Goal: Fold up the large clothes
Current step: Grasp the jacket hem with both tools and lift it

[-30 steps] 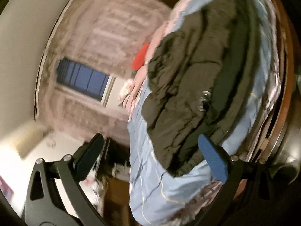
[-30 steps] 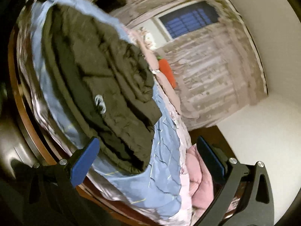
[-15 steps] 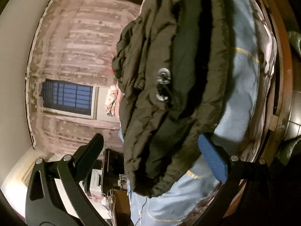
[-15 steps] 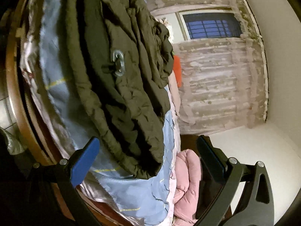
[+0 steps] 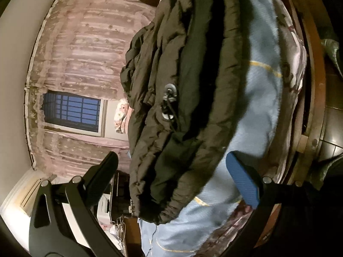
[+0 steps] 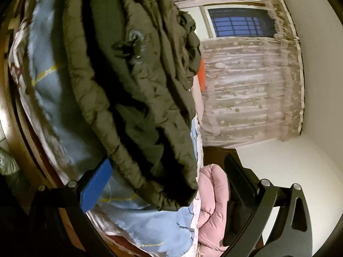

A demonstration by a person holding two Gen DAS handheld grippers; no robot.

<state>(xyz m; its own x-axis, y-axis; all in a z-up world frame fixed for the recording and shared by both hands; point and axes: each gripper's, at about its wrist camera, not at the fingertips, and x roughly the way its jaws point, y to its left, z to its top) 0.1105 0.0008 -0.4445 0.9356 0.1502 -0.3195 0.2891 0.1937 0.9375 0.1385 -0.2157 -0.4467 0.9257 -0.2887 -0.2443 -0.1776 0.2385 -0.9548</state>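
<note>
1. Left gripper (image 5: 171, 175): you are holding it with its fingers spread wide, gripping nothing. The blue pad (image 5: 242, 182) is sitting over the light blue blanket (image 5: 261, 98); whether it is touching the cloth cannot be told. The black finger (image 5: 103, 175) is standing out against the room beyond the bed.

2. Right gripper (image 6: 167, 182): you are holding it spread just as wide, also gripping nothing. Its blue pad (image 6: 96, 184) is lying just beside the jacket's hem, over the blanket (image 6: 49, 94); the black finger (image 6: 240, 180) is lying beside a pink quilted garment (image 6: 212, 190).

3. Dark olive puffer jacket (image 5: 182, 90), the task item: it is lying bunched on the blanket, its elastic hem falling between the fingers of each gripper (image 6: 137, 98). A drawcord toggle (image 5: 169, 102) is showing mid-panel.

4. Wooden bed frame (image 5: 310, 85): it is curving along the blanket's outer edge.

5. Background: lace curtains (image 5: 90, 49) and a barred window (image 5: 70, 111) showing dark blue are filling the far wall; an orange object (image 6: 201, 75) is peeking out behind the jacket.

6. Change since a second ago: you are bringing both grippers closer, so the jacket is filling far more of each view and its hem is now reaching down between the fingers. The fingers' spread is staying unchanged.
</note>
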